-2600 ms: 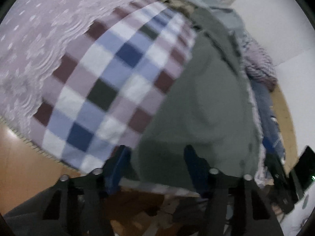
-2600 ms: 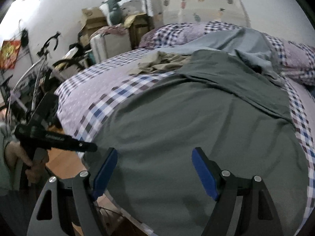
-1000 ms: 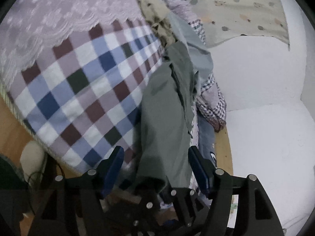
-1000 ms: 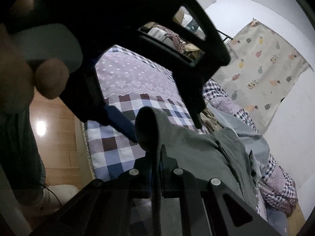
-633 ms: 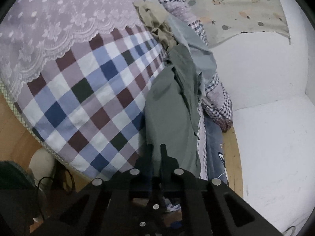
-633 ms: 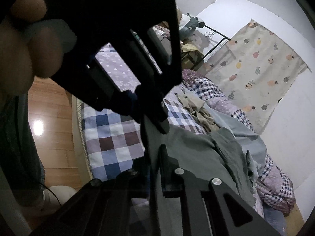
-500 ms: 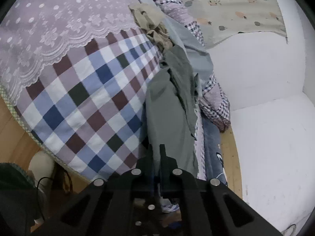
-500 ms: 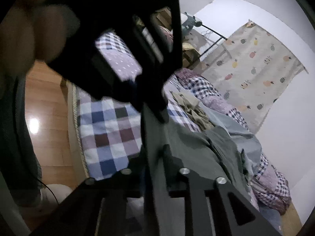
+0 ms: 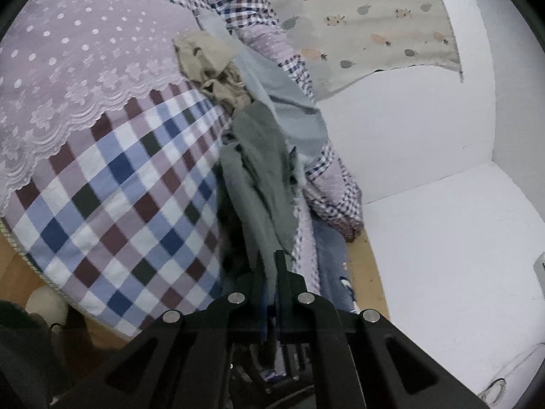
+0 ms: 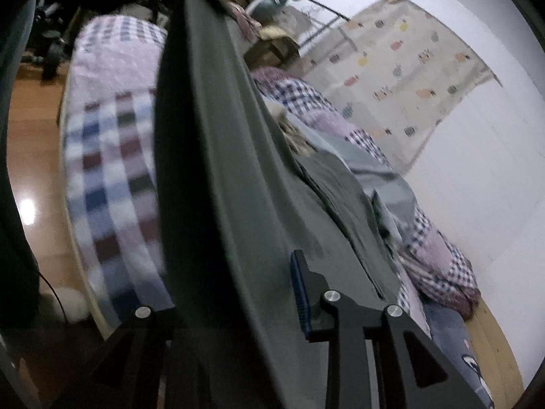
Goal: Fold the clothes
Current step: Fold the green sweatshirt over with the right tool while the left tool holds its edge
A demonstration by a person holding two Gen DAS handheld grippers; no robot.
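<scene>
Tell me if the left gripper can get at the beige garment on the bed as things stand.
Probably not: the left gripper is shut on the grey garment, and the beige garment lies well beyond it up the bed.

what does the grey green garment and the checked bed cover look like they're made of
Grey-green garment: thin matte woven fabric, probably cotton; it drapes and creases softly. Checked bed cover: matte woven or printed cloth, likely cotton, with a lace-like scalloped trim above.
</scene>
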